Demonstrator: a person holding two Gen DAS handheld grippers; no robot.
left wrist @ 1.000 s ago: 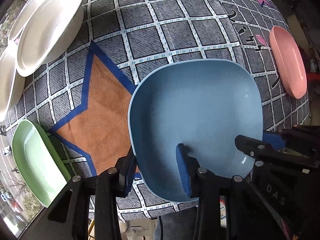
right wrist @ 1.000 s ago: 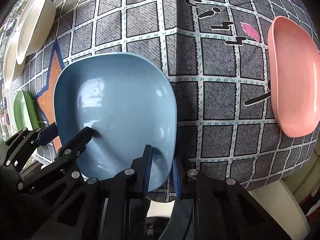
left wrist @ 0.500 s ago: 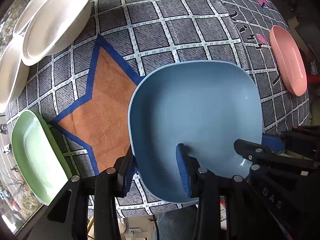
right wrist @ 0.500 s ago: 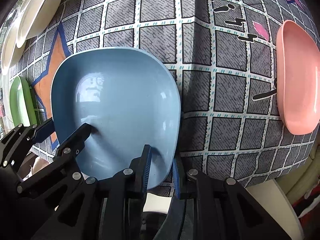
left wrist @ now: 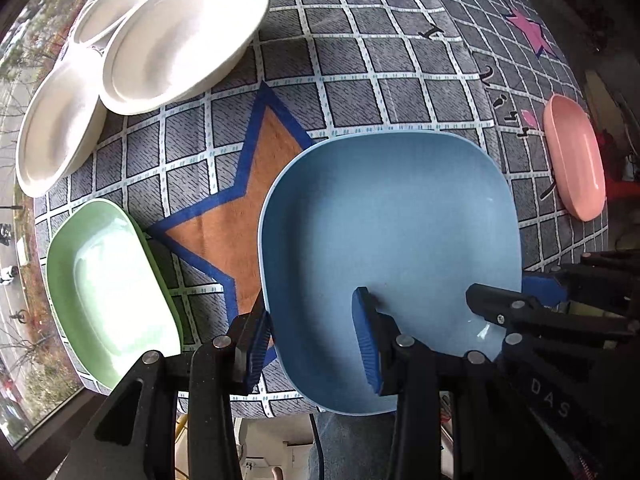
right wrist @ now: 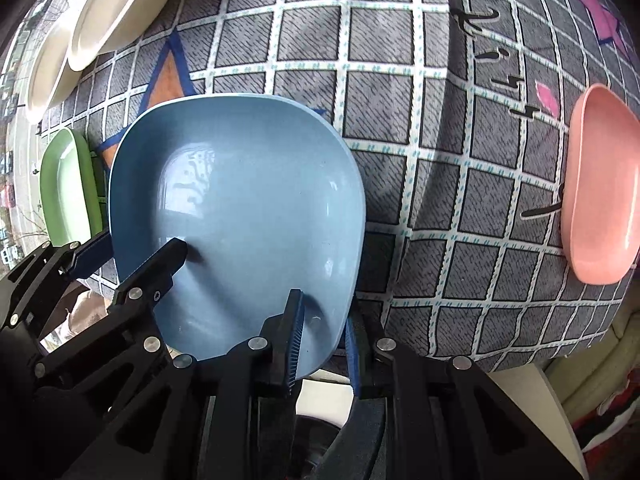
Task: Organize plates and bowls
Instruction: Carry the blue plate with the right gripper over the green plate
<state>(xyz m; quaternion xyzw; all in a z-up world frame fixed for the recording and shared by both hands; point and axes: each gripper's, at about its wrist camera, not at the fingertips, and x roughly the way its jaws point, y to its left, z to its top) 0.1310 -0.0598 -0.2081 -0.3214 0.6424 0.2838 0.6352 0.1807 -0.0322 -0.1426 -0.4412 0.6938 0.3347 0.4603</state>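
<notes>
In the left wrist view, a green oval dish (left wrist: 108, 288) lies on the desk to the left of the left claw (left wrist: 316, 342), just beside its outer finger. Three white plates (left wrist: 180, 40) lie far ahead of this claw, on the left, and they overlap each other. The left claw pinches the near left rim of the blue square plate (left wrist: 392, 248): one blue pad is outside the rim and the other presses inside the plate. Under the plate the grey checked desk cloth (left wrist: 360, 60) shows an orange star (left wrist: 256, 184) with a blue border.

The right claw (right wrist: 322, 350) is nearly pressed together and pinches the near right rim of the same blue plate (right wrist: 240, 220), with one pad on each side of the thin edge. A pink oval dish (right wrist: 600, 188) lies well apart, to the right of this claw and ahead of it.
</notes>
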